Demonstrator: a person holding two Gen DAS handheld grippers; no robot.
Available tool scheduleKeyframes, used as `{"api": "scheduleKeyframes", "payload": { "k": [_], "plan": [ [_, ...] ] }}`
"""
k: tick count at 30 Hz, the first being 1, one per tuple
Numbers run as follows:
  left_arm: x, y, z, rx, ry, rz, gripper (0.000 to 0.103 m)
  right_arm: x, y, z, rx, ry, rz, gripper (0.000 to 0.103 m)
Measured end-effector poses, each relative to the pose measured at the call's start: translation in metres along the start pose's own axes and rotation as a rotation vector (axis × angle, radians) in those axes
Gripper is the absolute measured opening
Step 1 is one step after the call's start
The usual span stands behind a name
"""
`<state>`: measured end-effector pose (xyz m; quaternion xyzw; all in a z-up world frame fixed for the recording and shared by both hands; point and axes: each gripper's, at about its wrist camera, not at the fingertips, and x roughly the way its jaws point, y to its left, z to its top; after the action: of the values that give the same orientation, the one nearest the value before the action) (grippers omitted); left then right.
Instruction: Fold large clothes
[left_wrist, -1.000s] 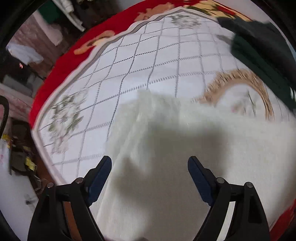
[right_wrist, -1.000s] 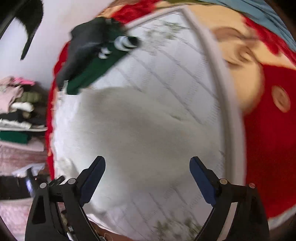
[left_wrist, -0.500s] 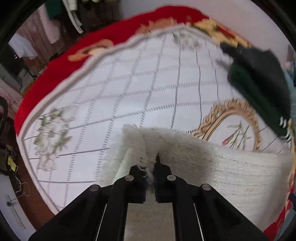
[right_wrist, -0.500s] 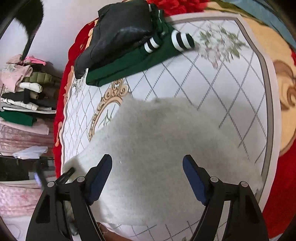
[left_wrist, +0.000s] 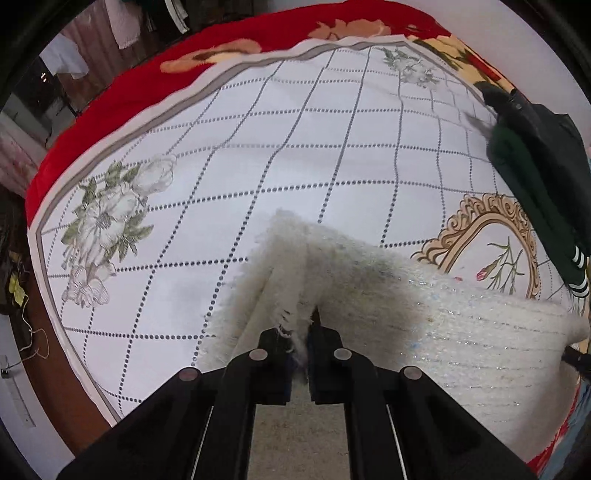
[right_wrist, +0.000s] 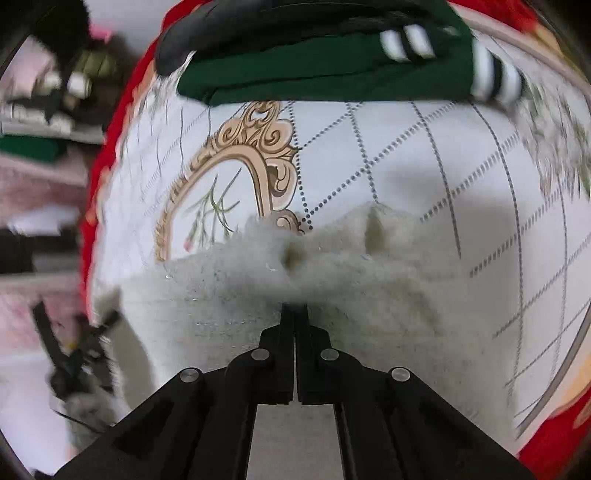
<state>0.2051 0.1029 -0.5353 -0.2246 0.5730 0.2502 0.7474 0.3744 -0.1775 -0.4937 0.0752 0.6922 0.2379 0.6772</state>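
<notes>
Left wrist view: left tool (left_wrist: 300, 334) clenched on the near edge of the white fuzzy garment (left_wrist: 424, 317), fibres bunched between the jaws, cloth lifted into a ridge just ahead of the tips. Rest of the garment spread off to the right of this tool, draped over the quilted bedspread (left_wrist: 258, 155).

Right wrist view: right tool (right_wrist: 295, 314) likewise clamped on the same white fuzzy garment (right_wrist: 369, 280), jaws pressed together with a pucker of fabric right in front of them. Garment lying ahead and to both sides of the tips, far edge short of the gold frame motif (right_wrist: 236, 166).

Long axis judged to run crosswise between the two tools, each pinching one end of the near edge. Bare bedspread straight ahead of both, so likely a forward carry of that edge over the far one. Neither hand clearly nearer; both needed together. Dark green clothes (right_wrist: 332, 70) well beyond, at the far side, worth keeping clear of.
</notes>
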Motion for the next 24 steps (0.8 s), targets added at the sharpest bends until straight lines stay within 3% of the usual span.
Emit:
{"api": "scheduleKeyframes", "payload": {
  "k": [1,6,9,14,17,19,21,24],
  "plan": [
    [0.001,0.001,-0.001,-0.002,0.005,-0.001,0.003,-0.004,0.009,0.001,-0.041,-0.019,-0.028,0.0],
    [0.009,0.012,-0.005,-0.005,0.024,0.009,0.004,-0.034,0.02,0.016,-0.016,-0.126,0.019,0.0],
    [0.016,0.02,-0.005,-0.023,0.037,0.017,0.004,-0.035,0.019,0.022,0.059,-0.092,0.032,0.0],
    [0.023,0.018,-0.002,-0.021,0.052,0.019,0.004,-0.052,0.029,-0.009,0.081,-0.072,0.048,0.001],
    [0.022,0.02,-0.003,-0.025,0.05,0.015,0.004,-0.015,0.04,-0.017,0.038,0.061,0.085,0.001],
    [0.021,0.021,-0.004,-0.023,0.053,0.016,0.005,0.028,0.046,-0.008,-0.002,0.124,0.045,0.001],
    [0.019,0.016,-0.003,-0.008,0.051,0.026,0.01,0.064,0.043,0.003,0.007,0.168,-0.01,0.0],
    [0.009,0.004,-0.003,0.037,0.038,0.051,0.011,0.087,0.036,0.024,0.071,0.196,-0.009,0.0]
  ]
}}
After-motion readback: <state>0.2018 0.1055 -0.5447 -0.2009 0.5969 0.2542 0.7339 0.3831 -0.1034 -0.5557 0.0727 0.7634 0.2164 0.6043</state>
